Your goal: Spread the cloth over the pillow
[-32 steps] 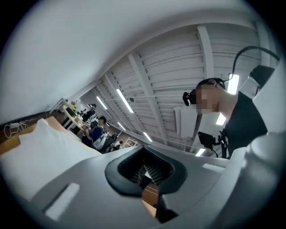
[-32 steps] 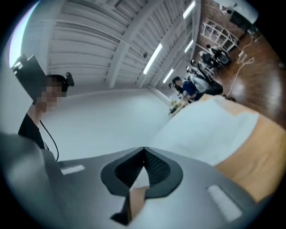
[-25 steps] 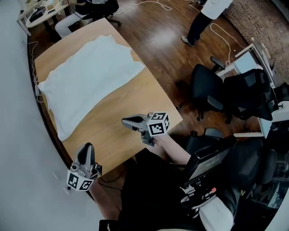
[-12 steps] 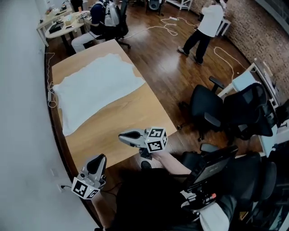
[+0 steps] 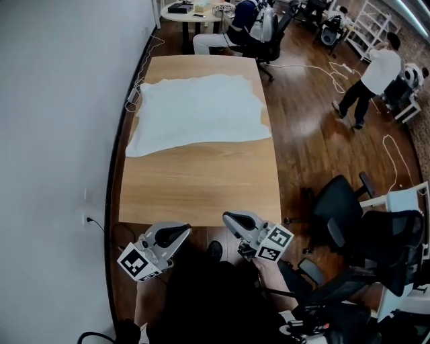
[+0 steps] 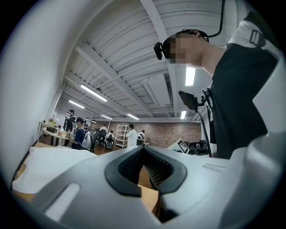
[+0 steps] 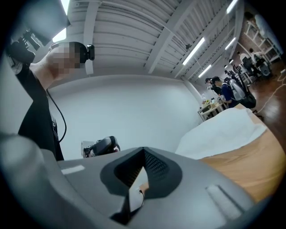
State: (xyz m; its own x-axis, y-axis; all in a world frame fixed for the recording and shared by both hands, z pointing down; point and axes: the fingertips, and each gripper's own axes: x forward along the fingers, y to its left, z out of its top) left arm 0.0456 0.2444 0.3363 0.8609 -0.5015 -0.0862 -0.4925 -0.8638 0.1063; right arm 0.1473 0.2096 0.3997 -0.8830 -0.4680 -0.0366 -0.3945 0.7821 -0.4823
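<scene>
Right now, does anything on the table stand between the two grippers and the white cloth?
Nothing visible does. Only bare table lies between the white cloth at the far end and the left gripper and right gripper at the near edge, both with jaws shut and empty.

The near half of the wooden table [image 5: 201,188] is bare from its left edge to its right edge, so a gripper can pass over it freely. The white cloth [image 5: 201,107] fills the far half as a low mound that reaches both side edges. It leaves only a narrow bare strip along the far edge. A white wall [image 5: 60,134] runs close along the left edge, with cables [image 5: 138,87] hanging in the slim gap near the far left corner. Off the right edge the wooden floor [image 5: 302,134] lies open. Black office chairs [image 5: 342,208] crowd the space beyond the near right corner. A seated person [image 5: 245,17] blocks the way past the far right corner.
</scene>
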